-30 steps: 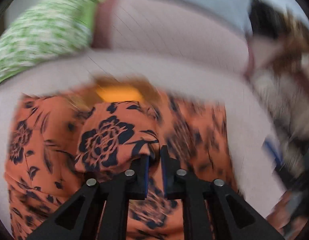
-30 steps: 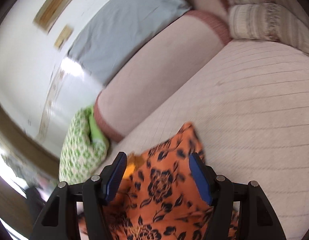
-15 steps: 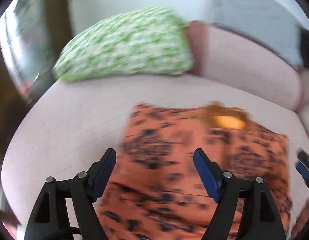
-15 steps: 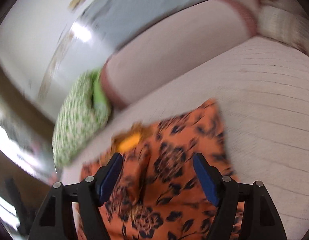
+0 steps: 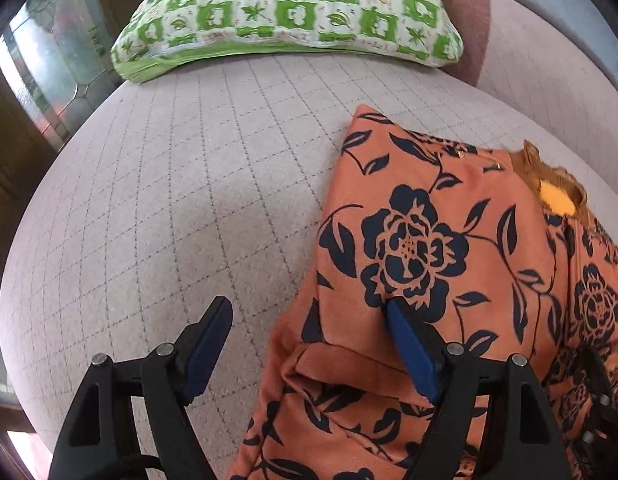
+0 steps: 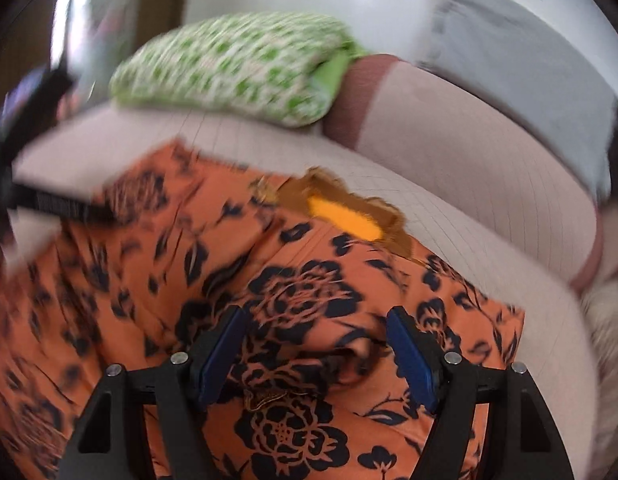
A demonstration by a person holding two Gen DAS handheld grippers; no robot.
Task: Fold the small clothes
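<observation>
An orange garment with dark blue flowers [image 5: 437,264] lies partly folded on a pinkish quilted sofa seat [image 5: 181,200]. Its brown neck opening with yellow lining [image 5: 557,196] points to the far side. My left gripper [image 5: 309,344] is open and empty, straddling the garment's left edge. In the right wrist view the garment [image 6: 269,280] fills the foreground and my right gripper [image 6: 315,346] is open and empty just above its folded middle. The left gripper shows there as a dark blur at the left edge [image 6: 49,200].
A green and white patterned pillow [image 5: 293,12] lies at the far end of the seat, also in the right wrist view [image 6: 229,68]. The sofa backrest [image 6: 489,152] runs along the right with a grey cloth [image 6: 529,60] over it. A window or door [image 5: 49,60] is at left.
My left gripper let go of the garment fold it pinched, opened, and swung left to the garment's edge. My right gripper stayed open and moved over the garment's middle.
</observation>
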